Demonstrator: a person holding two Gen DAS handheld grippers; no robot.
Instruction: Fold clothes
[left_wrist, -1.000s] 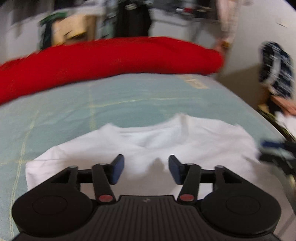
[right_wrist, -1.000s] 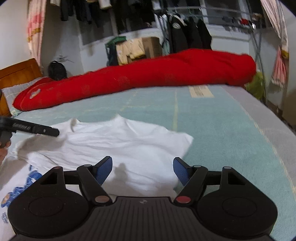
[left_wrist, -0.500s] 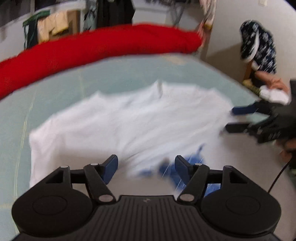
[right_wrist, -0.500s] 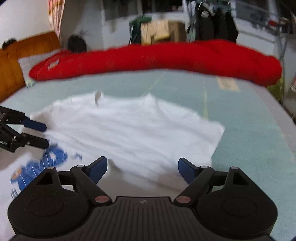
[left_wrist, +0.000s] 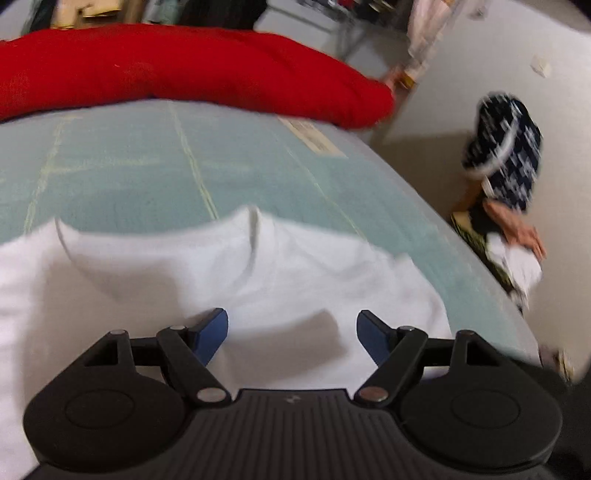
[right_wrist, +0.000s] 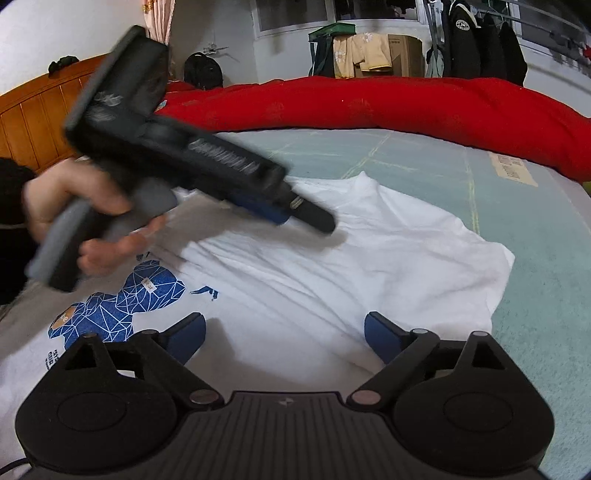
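On your far left a wooden headboard (right_wrist: 33, 122) stands at the edge of the bed. Your left hand (right_wrist: 79, 218) grips the handle of the left gripper (left_wrist: 291, 328), which in the right wrist view reaches across from the left, blurred, with its tip just above the white T-shirt (right_wrist: 332, 266). In its own view the left gripper's blue fingers (left_wrist: 212, 330) are spread wide apart with nothing between them, hovering over the shirt's upper part just below the collar (left_wrist: 155, 254). The T-shirt lies spread on the pale green sheet (right_wrist: 436, 166), wrinkled, with its blue geometric print (right_wrist: 122, 302) facing up on the left side and plain white cloth over the rest; the right sleeve edge is bunched near the bare sheet. Your right gripper (right_wrist: 284, 336) sits low over the near part of the shirt, its blue fingers (right_wrist: 380, 334) also wide apart and empty. Behind the shirt a long red quilt (right_wrist: 388, 107) runs across the far side of the bed, well apart from it. Farther right, off the bed, a dark patterned bundle (left_wrist: 506, 155) and some loose clothes (left_wrist: 513, 251) lie by the wall, blurred.
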